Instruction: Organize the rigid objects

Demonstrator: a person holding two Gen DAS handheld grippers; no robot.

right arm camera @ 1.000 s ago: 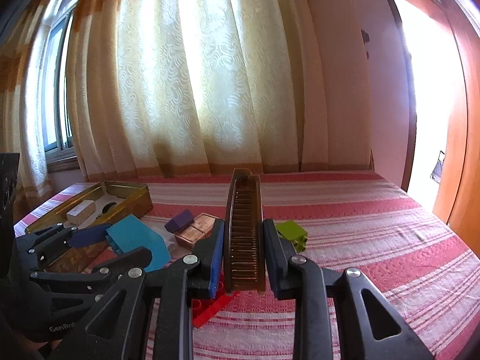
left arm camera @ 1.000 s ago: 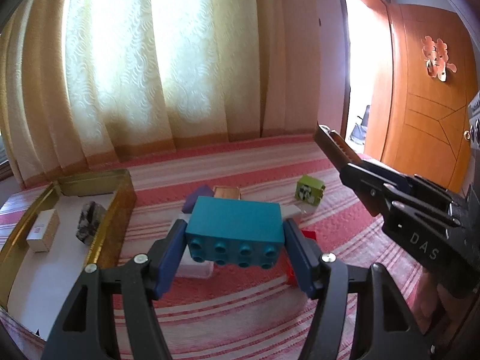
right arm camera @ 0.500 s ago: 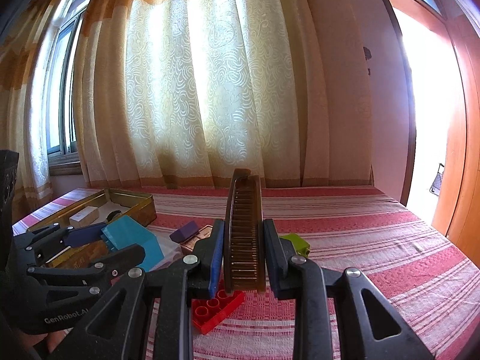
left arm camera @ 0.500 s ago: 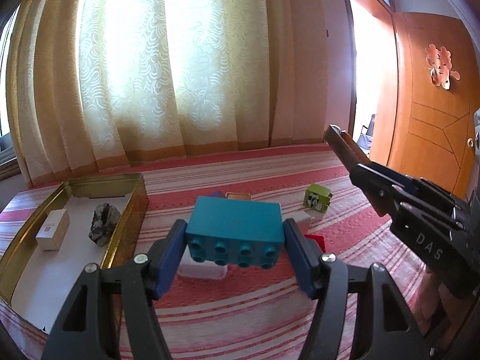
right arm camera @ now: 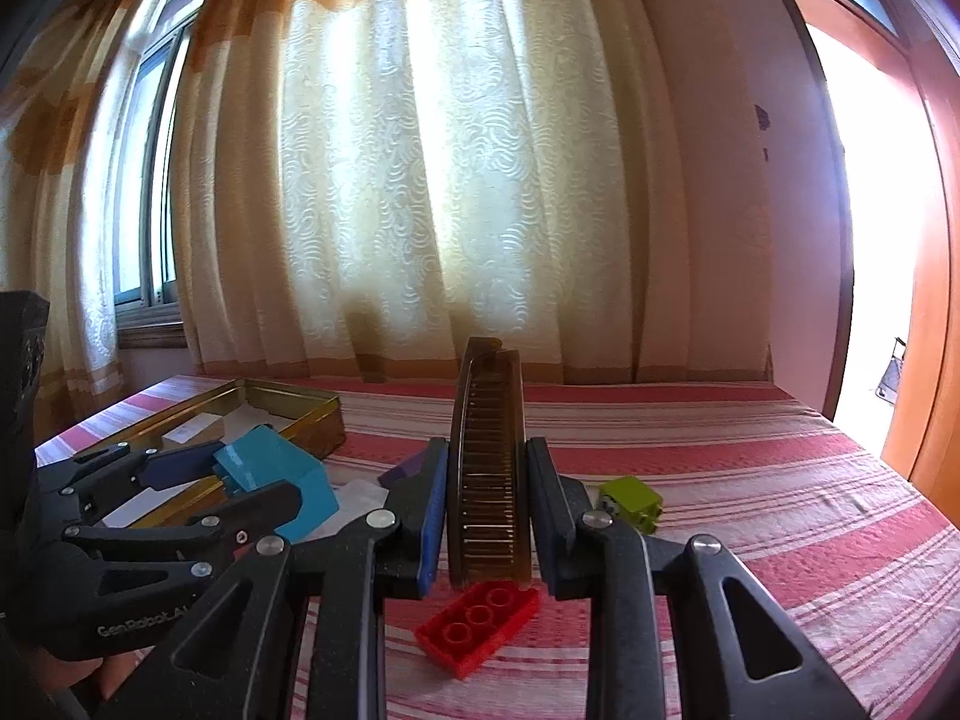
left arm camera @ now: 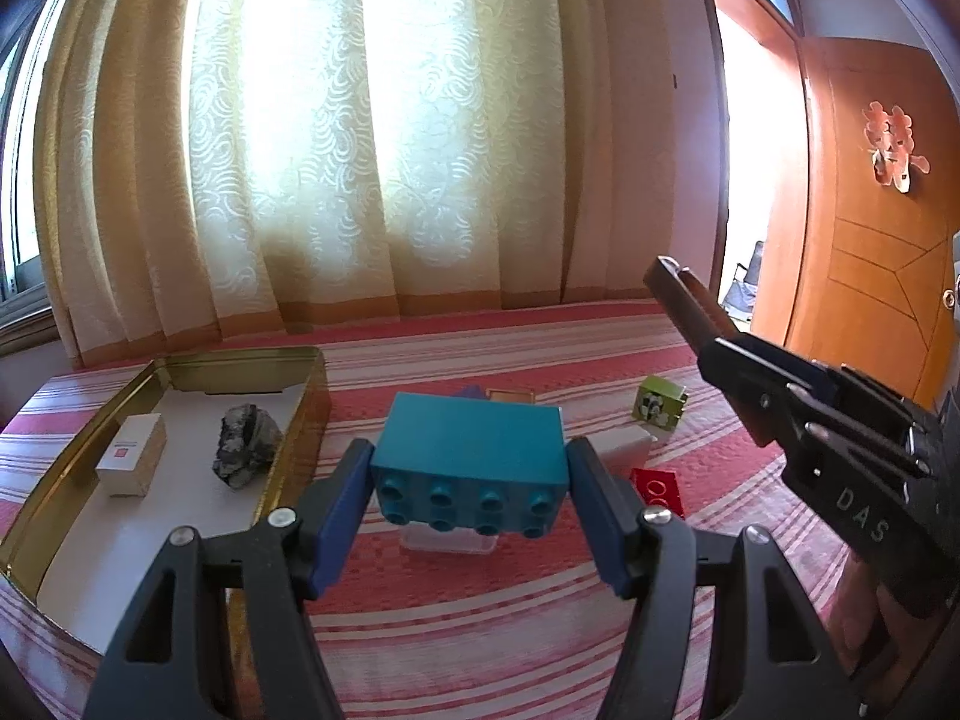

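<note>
My left gripper point(left arm camera: 470, 483) is shut on a teal toy brick point(left arm camera: 471, 459), held above the striped bed cover, studs toward the camera; it also shows in the right wrist view point(right arm camera: 273, 480). My right gripper point(right arm camera: 487, 495) is shut on a brown comb point(right arm camera: 487, 468), held upright; the comb also shows in the left wrist view point(left arm camera: 684, 306). A gold tin tray point(left arm camera: 306, 387) lies to the left, holding a white box point(left arm camera: 132, 456) and a dark rock point(left arm camera: 246, 447).
On the bed lie a red brick point(right arm camera: 477, 618), a green cube point(right arm camera: 630, 498), a clear box point(left arm camera: 447, 540), a white block point(left arm camera: 621, 447), a purple piece point(right arm camera: 405, 471) and a copper box point(left arm camera: 510, 396). Curtains hang behind; an orange door point(left arm camera: 870, 228) stands right.
Both grippers have risen and tilted up, still holding the brick and the comb. The tray and the loose objects now sit lower and farther in both views.
</note>
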